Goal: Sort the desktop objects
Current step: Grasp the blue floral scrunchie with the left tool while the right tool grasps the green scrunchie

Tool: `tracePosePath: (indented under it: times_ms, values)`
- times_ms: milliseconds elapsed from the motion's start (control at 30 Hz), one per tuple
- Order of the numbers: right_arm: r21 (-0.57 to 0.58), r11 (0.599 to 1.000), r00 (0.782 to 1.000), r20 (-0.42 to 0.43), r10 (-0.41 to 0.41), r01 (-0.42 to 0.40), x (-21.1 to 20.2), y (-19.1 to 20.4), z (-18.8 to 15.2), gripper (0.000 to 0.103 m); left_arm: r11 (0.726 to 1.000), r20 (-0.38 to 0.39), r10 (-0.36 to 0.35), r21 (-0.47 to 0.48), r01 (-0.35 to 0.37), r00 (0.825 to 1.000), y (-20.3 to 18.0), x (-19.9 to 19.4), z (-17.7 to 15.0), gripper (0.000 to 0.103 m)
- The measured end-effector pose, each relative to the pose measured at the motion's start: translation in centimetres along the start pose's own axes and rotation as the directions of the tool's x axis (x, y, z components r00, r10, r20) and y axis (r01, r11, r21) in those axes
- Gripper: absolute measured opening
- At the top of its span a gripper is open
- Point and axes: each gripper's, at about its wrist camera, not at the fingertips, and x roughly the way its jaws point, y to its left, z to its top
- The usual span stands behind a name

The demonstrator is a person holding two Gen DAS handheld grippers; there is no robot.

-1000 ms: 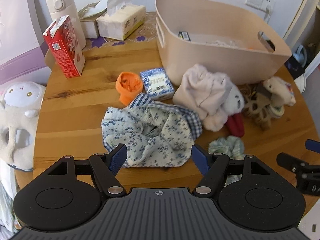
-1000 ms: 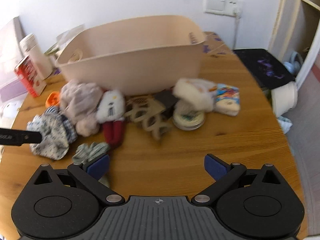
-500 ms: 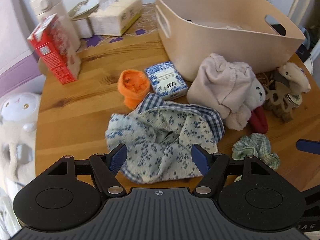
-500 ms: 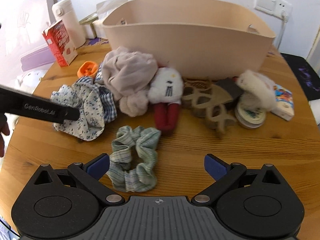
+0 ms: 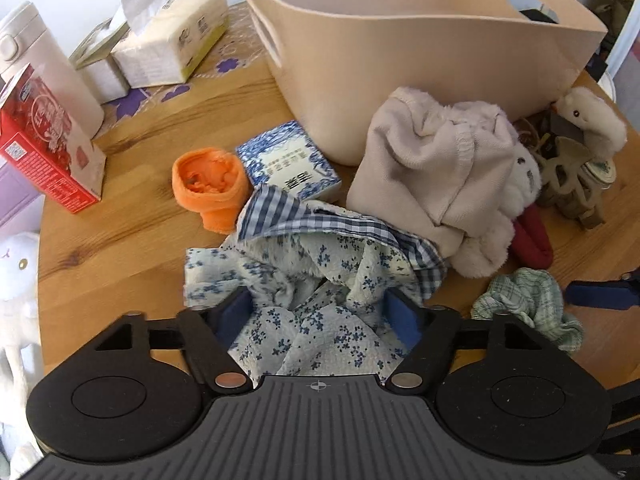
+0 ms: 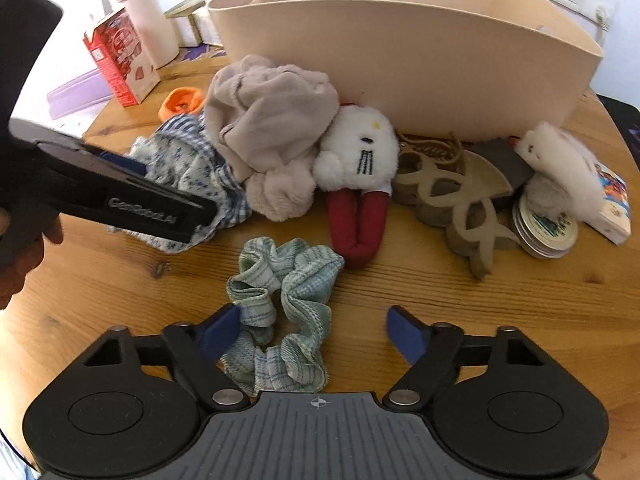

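Floral blue-and-white crumpled cloth (image 5: 304,312) lies between my left fingers (image 5: 236,314), closing, no grip yet; my right fingers (image 6: 222,330), closing, straddle the green checked fabric scrunchie (image 6: 286,304), untouched, for simultaneous lifts.

Wood table (image 6: 400,292): beige bin (image 6: 400,52), green scrunchie (image 6: 288,280), floral cloth (image 5: 304,280).

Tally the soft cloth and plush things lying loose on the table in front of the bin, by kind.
Scrunchies: 2, floral blue and green plaid
Plush toys: 2, red-legged and white fluffy
Beige garment: 1
Orange sock: 1
Total: 6
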Motion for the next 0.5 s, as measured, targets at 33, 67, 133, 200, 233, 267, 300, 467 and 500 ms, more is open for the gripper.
tracePosePath:
  times_ms: [33,67,133,200,233,267,300,467,500]
  values:
    - [-0.006,1.000,1.000,0.002,-0.001,0.001,0.0,0.1,0.0,0.066,1.000,0.002,0.002,-0.006,-0.002,1.000,0.0,-0.1,0.0,0.060]
    - [-0.010,1.000,1.000,0.003,-0.001,0.001,-0.1,0.1,0.1,0.059,1.000,0.006,0.005,-0.008,-0.005,1.000,0.0,-0.2,0.0,0.056]
    - [-0.013,1.000,1.000,0.006,0.002,-0.002,-0.2,0.1,0.2,0.048,1.000,0.013,0.015,-0.008,-0.015,1.000,0.0,-0.5,-0.2,0.040]
    - [-0.017,1.000,1.000,0.007,0.010,-0.010,-0.3,0.1,0.3,0.036,1.000,0.016,0.023,-0.012,-0.023,1.000,0.2,-0.8,-0.4,0.032]
    - [-0.016,1.000,1.000,0.006,0.017,-0.017,-0.3,0.0,0.3,0.029,1.000,0.017,0.022,-0.020,-0.021,1.000,0.4,-0.9,-0.5,0.030]
    - [-0.013,1.000,1.000,0.007,0.021,-0.021,-0.3,0.1,0.3,0.025,0.999,0.017,0.017,-0.032,-0.017,1.000,0.7,-1.0,-0.6,0.029]
    - [-0.013,1.000,1.000,0.010,0.018,-0.018,-0.4,0.1,0.2,0.023,0.999,0.015,0.013,-0.042,-0.012,1.000,0.9,-1.2,-0.7,0.027]
    - [-0.028,1.000,1.000,0.019,0.008,-0.007,-0.9,0.5,-0.3,0.013,0.997,0.017,0.013,-0.071,-0.012,1.000,1.5,-2.0,-1.6,0.025]
    - [-0.026,1.000,1.000,0.020,0.008,-0.008,-1.1,0.5,-0.4,0.012,0.997,0.017,0.011,-0.075,-0.010,1.000,1.5,-2.2,-1.8,0.024]
